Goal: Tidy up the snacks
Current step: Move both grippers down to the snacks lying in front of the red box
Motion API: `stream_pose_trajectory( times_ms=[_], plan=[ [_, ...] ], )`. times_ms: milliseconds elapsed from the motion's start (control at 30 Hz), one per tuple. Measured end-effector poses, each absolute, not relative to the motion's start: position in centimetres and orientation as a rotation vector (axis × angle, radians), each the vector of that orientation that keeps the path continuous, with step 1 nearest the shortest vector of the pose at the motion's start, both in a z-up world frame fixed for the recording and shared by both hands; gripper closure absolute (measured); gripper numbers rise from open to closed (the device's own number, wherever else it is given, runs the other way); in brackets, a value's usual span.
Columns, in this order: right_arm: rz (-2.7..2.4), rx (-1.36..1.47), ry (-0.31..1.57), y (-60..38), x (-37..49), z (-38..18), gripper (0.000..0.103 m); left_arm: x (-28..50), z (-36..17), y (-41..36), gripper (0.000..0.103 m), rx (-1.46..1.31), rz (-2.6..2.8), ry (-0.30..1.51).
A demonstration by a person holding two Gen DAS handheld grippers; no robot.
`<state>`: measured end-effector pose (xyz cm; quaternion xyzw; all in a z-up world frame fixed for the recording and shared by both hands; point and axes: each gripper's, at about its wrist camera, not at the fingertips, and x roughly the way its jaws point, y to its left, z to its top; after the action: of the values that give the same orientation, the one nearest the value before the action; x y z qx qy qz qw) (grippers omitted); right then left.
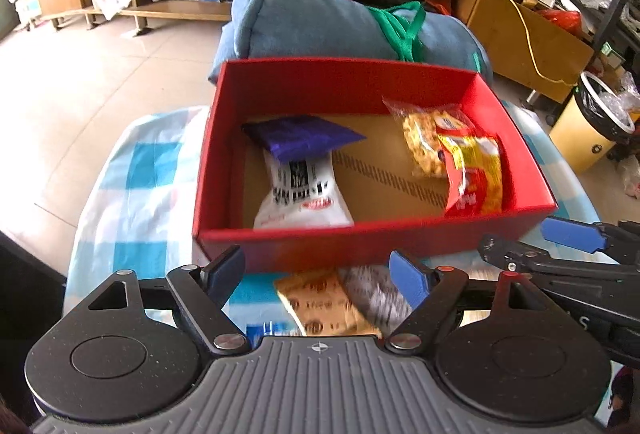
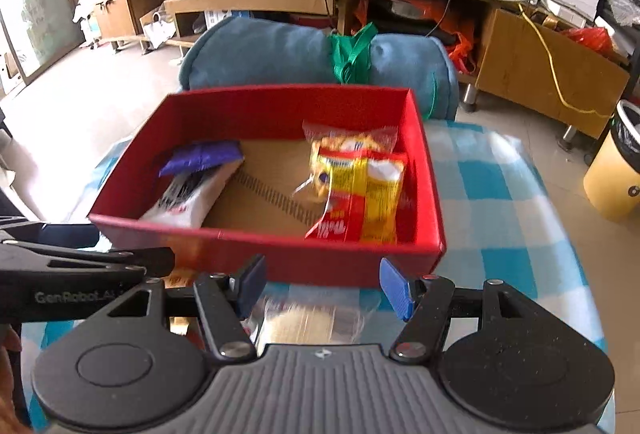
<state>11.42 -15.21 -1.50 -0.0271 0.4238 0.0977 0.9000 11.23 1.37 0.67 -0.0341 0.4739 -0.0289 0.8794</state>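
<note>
two claws, both spread wide and gripping nothing.

left claw [image 1: 318,276]: jaws well apart, unloaded. directly beneath and between them, on the checked cloth [image 1: 132,170] over the worktop, lie an orange-brown snack packet [image 1: 324,304] and, just beside it on the right, a silvery packet [image 1: 374,294], blurred. neither is touched by the pads, as far as can be told.

right claw [image 2: 322,290]: jaws likewise parted, nothing between the pads. below it a clear, pale packet [image 2: 308,322] lies on the cloth, blurred; whether it is the same silvery one cannot be told.

ahead of both claws, just past the fingertips: red box [image 1: 360,246], open-topped, brown card floor. contents, far left of the left claw's line: purple packet [image 1: 304,138] lying over a white packet [image 1: 304,190]; far right: clear bag of golden pieces [image 1: 422,142] with a red-and-yellow packet [image 1: 474,174] leaning on it against the right wall. middle of the floor is bare.

beyond the box: rolled blue blanket [image 1: 320,22] tied with green strap.

step in hand, by judgement: partway through filling the box; four packets in, at least two loose in front of the near wall. next move calls for lowering a claw over one loose packet, clenching on its flat edge, lifting clear of the near wall and setting it in the bare middle.
</note>
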Motion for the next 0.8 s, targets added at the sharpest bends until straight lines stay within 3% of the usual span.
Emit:
stream_pose_trajectory(
  times_ms=[733, 800],
  plan=[
    [0.176, -0.023, 0.971, -17.2, 10.3, -3.7, 0.045, 12.2, -5.2, 0.9, 0.017, -0.197, 0.005, 1.172],
    [0.172, -0.022, 0.977, -17.5, 10.4, -3.8, 0.045, 12.3, -5.2, 1.2, 0.023, -0.234, 0.0, 1.179]
  ],
)
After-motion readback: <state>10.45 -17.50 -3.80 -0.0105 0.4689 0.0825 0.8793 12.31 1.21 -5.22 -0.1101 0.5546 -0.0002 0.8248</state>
